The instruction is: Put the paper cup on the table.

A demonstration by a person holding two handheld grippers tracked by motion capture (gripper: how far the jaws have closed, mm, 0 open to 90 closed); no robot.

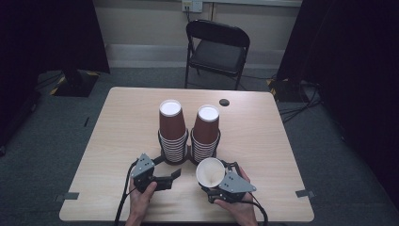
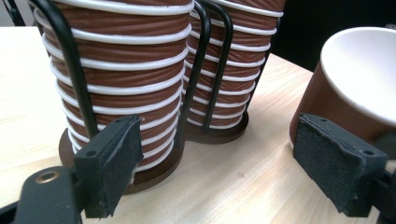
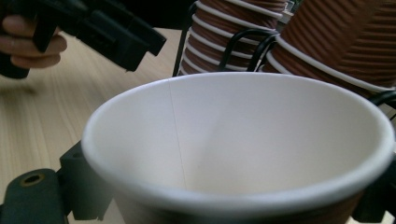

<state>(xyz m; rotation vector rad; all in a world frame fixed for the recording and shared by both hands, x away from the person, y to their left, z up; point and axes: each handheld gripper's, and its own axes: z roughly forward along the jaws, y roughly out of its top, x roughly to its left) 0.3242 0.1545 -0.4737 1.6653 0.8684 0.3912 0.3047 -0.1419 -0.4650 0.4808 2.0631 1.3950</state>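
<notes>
My right gripper point(image 1: 217, 181) is clamped on a single brown paper cup point(image 1: 210, 172), mouth tilted up toward me, at the near edge of the table point(image 1: 117, 122), just in front of the right cup stack point(image 1: 206, 133). My left gripper point(image 1: 173, 176) has its jaws spread wide, holding nothing, pads point(image 2: 109, 163) pointing at the base of the left cup stack point(image 1: 171, 130). Both stacks sit inverted in black wire holders point(image 2: 74, 70), side by side mid-table. The held cup sits just beside my left gripper's far pad.
</notes>
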